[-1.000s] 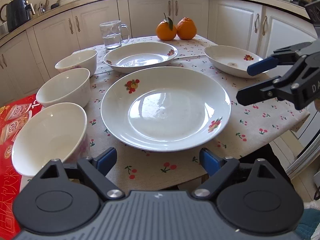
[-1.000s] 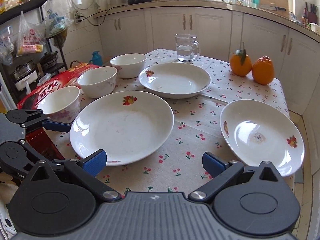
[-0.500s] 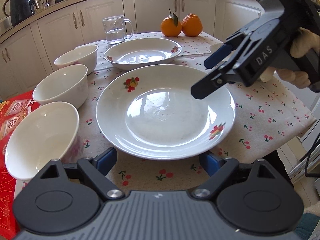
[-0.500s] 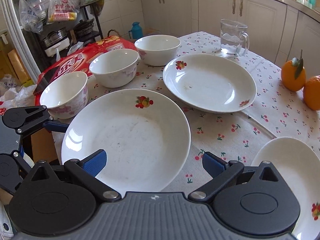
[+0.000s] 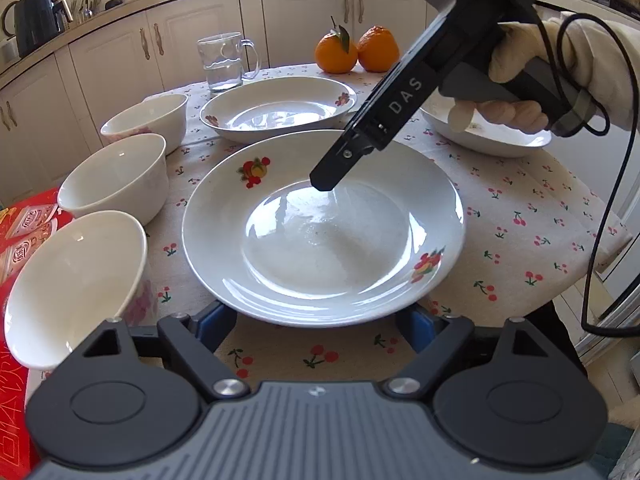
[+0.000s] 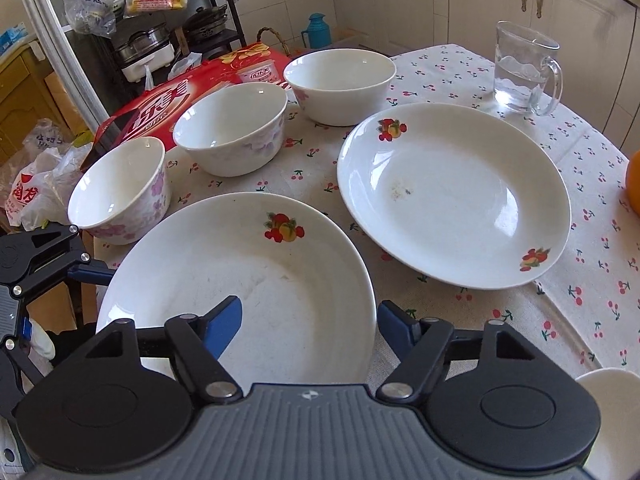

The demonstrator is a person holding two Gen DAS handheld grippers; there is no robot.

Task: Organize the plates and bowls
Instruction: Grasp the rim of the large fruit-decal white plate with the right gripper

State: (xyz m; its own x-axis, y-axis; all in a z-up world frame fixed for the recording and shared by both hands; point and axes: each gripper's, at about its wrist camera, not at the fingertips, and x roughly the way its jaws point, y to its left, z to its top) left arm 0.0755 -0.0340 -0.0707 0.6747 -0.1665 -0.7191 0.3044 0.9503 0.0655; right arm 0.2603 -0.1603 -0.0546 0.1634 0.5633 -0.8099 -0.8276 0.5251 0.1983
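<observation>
A large white plate (image 5: 324,240) with fruit prints lies in front of me on the cherry-print tablecloth (image 5: 520,240). My right gripper (image 6: 310,326) points down at it with its jaws closing. One pad hangs over the plate's (image 6: 240,280) inside and the other just outside its rim, neither pressing. My left gripper (image 5: 314,324) is open and closing slightly, its fingertips hidden under the plate's near rim. Three white bowls (image 5: 72,280) (image 5: 116,184) (image 5: 148,116) stand in a row on the left. A second plate (image 6: 452,196) lies behind, and a third plate (image 5: 480,136) to the right.
A glass mug (image 5: 224,62) of water and two oranges (image 5: 356,50) stand at the table's far side. A red box (image 6: 180,92) lies beside the bowls. A gloved hand (image 5: 520,64) with a cable holds the right gripper. White kitchen cabinets ring the table.
The right gripper swung from the right-hand plate across to the large plate, tipped downward, and its jaws narrowed. The left gripper crept up to the plate's near rim.
</observation>
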